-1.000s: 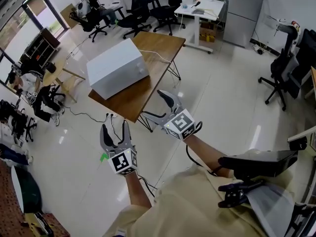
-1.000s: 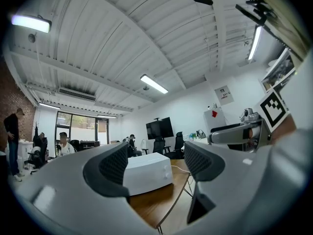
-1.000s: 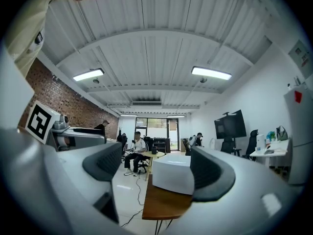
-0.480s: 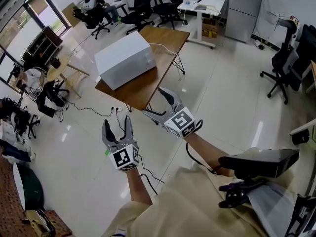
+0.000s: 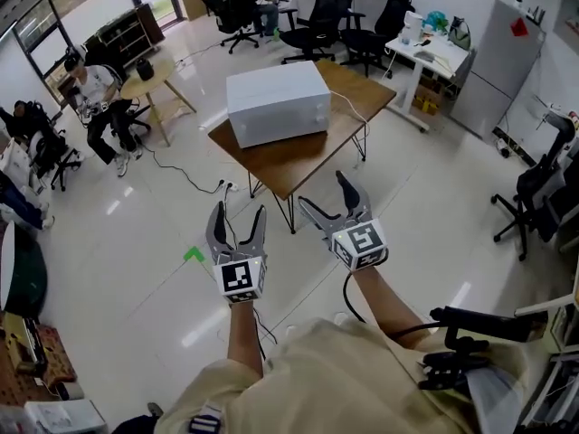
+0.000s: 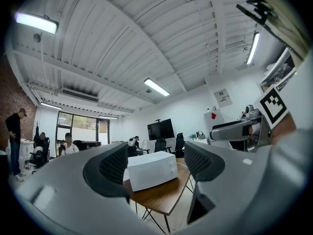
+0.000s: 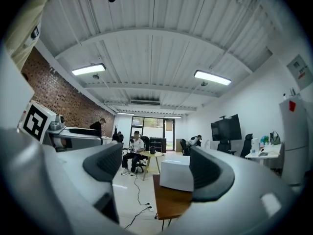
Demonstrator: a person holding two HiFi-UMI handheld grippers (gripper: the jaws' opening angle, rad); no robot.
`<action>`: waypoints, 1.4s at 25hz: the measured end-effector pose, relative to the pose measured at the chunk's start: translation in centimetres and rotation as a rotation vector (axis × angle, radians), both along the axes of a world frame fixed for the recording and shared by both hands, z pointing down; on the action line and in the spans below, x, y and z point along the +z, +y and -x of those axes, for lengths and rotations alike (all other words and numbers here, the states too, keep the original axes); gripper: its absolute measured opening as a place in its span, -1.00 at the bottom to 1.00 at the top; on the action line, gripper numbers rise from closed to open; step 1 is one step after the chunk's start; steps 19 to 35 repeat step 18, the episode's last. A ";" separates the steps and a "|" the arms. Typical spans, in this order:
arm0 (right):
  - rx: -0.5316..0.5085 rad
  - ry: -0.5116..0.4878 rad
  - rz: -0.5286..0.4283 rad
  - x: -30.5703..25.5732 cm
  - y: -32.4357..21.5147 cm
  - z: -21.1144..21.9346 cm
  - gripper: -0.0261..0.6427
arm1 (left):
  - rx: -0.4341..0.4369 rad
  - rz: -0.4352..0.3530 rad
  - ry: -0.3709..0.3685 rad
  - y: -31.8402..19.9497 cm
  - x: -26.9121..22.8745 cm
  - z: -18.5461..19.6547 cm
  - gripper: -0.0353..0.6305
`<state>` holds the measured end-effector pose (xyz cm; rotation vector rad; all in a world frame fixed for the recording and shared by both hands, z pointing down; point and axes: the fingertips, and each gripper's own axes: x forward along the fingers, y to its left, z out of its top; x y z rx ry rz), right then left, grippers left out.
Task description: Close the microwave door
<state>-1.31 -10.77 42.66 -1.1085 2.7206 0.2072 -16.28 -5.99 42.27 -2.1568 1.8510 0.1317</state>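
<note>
Microwave: one white box, the microwave (image 5: 278,104), at 12 o'clock from my grippers and well apart from both; I cannot tell how its door stands.
Table: one wooden table (image 5: 298,156), bearing the microwave.
Left gripper: one (image 5: 239,212), jaws about half apart, gripping nothing.
Right gripper: one (image 5: 324,192), at 3 o'clock of the left, jaws apart, empty.
Round table: one (image 5: 149,84), at 10 o'clock, one seated person (image 5: 95,93) beside it.

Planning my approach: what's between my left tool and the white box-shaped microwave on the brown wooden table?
In the head view, glossy pale floor, then bare wooden tabletop, lie between the left tool and the white box-shaped microwave.
</note>
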 end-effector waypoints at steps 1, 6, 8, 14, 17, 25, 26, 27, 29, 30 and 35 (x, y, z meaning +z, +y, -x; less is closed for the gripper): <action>0.003 -0.001 0.001 0.0 -0.1 -0.2 0.33 | -0.002 0.001 0.001 -0.1 0.2 -0.1 0.13; 0.011 0.006 -0.001 0.9 0.0 -0.2 0.33 | -0.003 0.020 0.020 -0.1 1.9 0.0 0.13; 0.012 0.008 0.009 0.8 -0.5 -0.9 0.33 | -0.004 0.031 0.022 -0.6 1.7 -0.5 0.13; 0.012 0.011 0.022 3.0 -0.3 -1.7 0.33 | 0.006 0.031 0.017 -0.4 3.7 -1.5 0.13; 0.009 0.017 0.016 6.0 1.5 -1.1 0.33 | -0.001 0.035 0.030 1.5 7.2 -0.9 0.13; 0.007 0.019 0.013 7.0 2.2 -0.8 0.33 | -0.003 0.036 0.034 2.1 8.3 -0.7 0.13; 0.007 0.019 0.013 7.0 2.2 -0.8 0.33 | -0.003 0.036 0.034 2.1 8.3 -0.7 0.13; 0.007 0.019 0.013 7.0 2.2 -0.8 0.33 | -0.003 0.036 0.034 2.1 8.3 -0.7 0.13; 0.007 0.019 0.013 7.0 2.2 -0.8 0.33 | -0.003 0.036 0.034 2.1 8.3 -0.7 0.13; 0.007 0.019 0.013 7.0 2.2 -0.8 0.33 | -0.003 0.036 0.034 2.1 8.3 -0.7 0.13; 0.007 0.019 0.013 7.0 2.2 -0.8 0.33 | -0.003 0.036 0.034 2.1 8.3 -0.7 0.13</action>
